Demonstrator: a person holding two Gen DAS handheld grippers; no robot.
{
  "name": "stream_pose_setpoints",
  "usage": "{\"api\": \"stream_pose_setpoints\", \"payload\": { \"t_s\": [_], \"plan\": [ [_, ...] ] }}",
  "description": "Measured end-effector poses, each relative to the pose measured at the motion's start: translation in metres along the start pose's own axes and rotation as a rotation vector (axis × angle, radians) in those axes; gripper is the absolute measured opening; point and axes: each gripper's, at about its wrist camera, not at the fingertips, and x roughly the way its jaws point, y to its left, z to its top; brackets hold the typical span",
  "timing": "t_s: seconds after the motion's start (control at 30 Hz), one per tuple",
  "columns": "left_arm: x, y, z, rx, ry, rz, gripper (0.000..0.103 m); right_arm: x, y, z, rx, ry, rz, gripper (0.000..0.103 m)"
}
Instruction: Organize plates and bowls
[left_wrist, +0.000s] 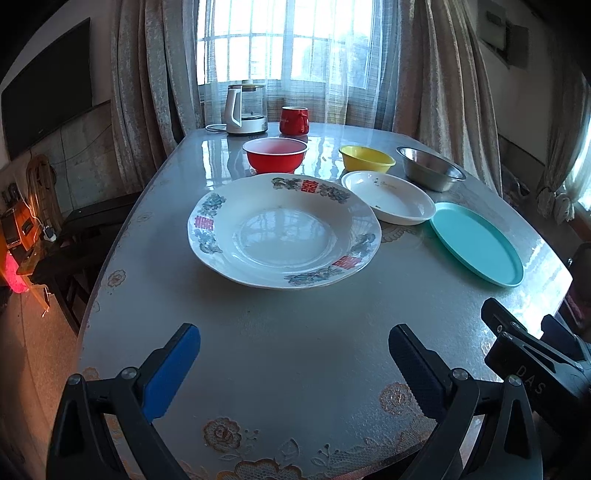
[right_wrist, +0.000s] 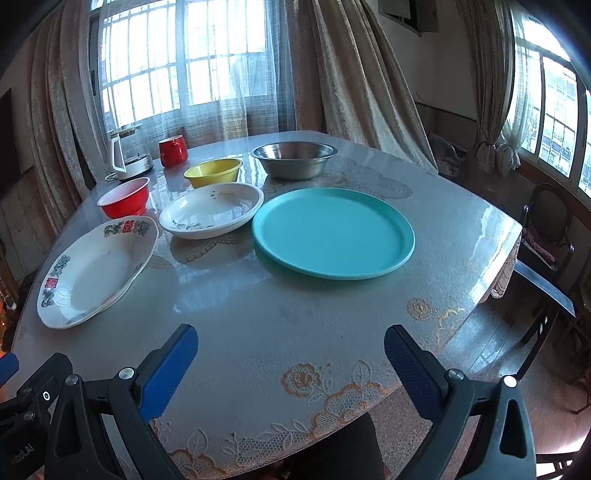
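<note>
A large flowered white plate (left_wrist: 284, 230) (right_wrist: 92, 269) lies in front of my left gripper (left_wrist: 293, 354), which is open and empty above the near table edge. A smaller white plate (left_wrist: 388, 197) (right_wrist: 212, 210), a teal plate (left_wrist: 476, 243) (right_wrist: 332, 232), a red bowl (left_wrist: 275, 155) (right_wrist: 125, 199), a yellow bowl (left_wrist: 365, 158) (right_wrist: 213, 172) and a steel bowl (left_wrist: 430, 168) (right_wrist: 293, 159) lie apart on the table. My right gripper (right_wrist: 290, 354) is open and empty, near the teal plate; its body shows in the left wrist view (left_wrist: 532, 350).
A white kettle (left_wrist: 245, 109) (right_wrist: 127, 155) and a red mug (left_wrist: 294, 120) (right_wrist: 173, 150) stand at the table's far end by the curtained window. The table (left_wrist: 295, 332) has a lace-patterned cover. A chair (right_wrist: 546, 236) stands at the right.
</note>
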Motion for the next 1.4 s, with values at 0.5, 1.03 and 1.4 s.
{"api": "stream_pose_setpoints", "payload": {
  "t_s": [0.5, 1.03, 1.4],
  "plan": [
    [0.0007, -0.0008, -0.0006, 0.004, -0.003, -0.002, 0.103, 0.0030, -0.0013, -0.0018, 0.007, 0.014, 0.006, 0.103],
    [0.0003, -0.0011, -0.0023, 0.006, 0.004, -0.003, 0.103, 0.0039, -0.0021, -0.0022, 0.010, 0.019, 0.008, 0.103],
    [0.0029, -0.0019, -0.0018, 0.005, 0.017, -0.008, 0.103, 0.0068, -0.0034, -0.0024, 0.009, 0.027, 0.007, 0.103]
  ]
}}
